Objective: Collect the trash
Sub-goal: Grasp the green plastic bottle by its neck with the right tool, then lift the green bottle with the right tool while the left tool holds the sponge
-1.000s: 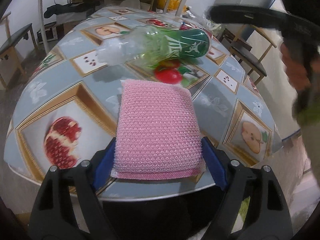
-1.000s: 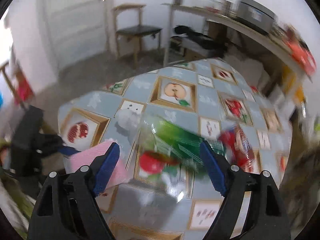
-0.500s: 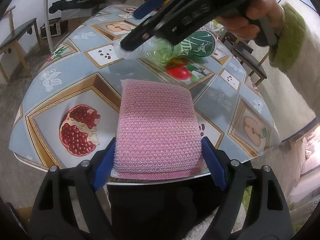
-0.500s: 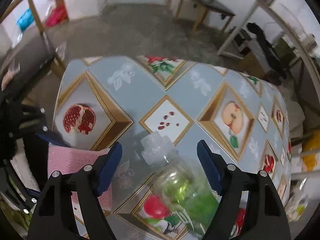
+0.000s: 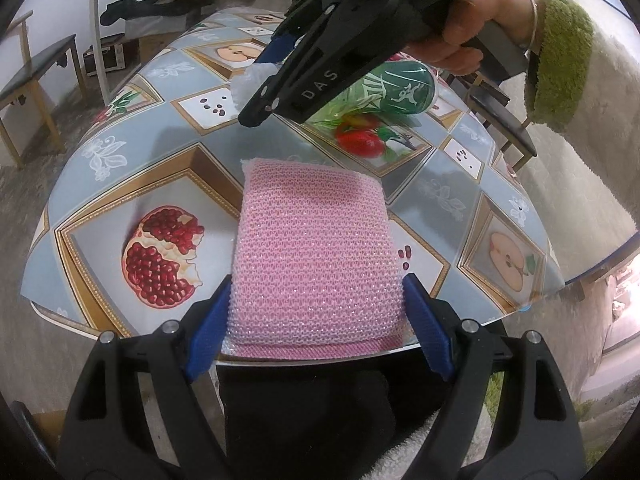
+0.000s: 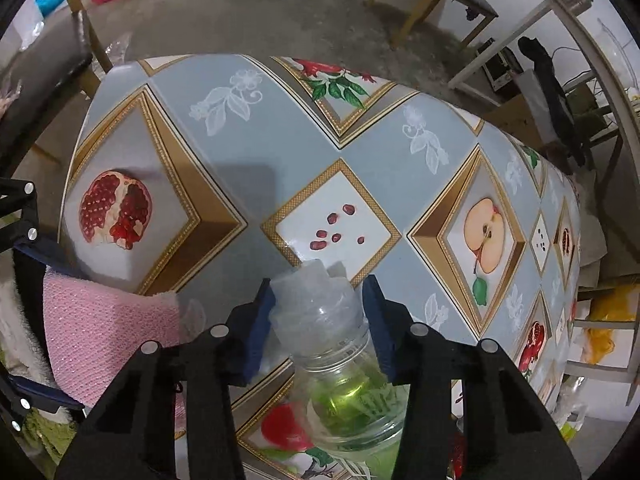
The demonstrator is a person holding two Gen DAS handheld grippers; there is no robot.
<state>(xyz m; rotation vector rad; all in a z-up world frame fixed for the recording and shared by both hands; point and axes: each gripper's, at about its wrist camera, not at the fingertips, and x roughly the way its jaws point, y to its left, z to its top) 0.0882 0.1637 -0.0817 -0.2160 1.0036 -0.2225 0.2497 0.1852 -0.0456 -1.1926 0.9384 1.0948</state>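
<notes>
While the left claw (image 5: 316, 316) grips the pink sponge (image 5: 316, 248) at the tabletop (image 5: 132, 168) edge, the right claw (image 6: 320, 320), just closing, brackets the bottle (image 6: 320, 312) neck, contact unclear.

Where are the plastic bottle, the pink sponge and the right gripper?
plastic bottle (image 6: 344, 392), right wrist view, clear neck.
pink sponge (image 5: 316, 260), left wrist view, middle of its top face.
right gripper (image 6: 320, 316), right wrist view, midway between the fingertips.

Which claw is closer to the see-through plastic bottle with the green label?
The right claw. Its blue fingers sit on either side of the clear green-labelled plastic bottle, at its cap end. The left claw is across the table, clamped around the pink knitted sponge.
</notes>
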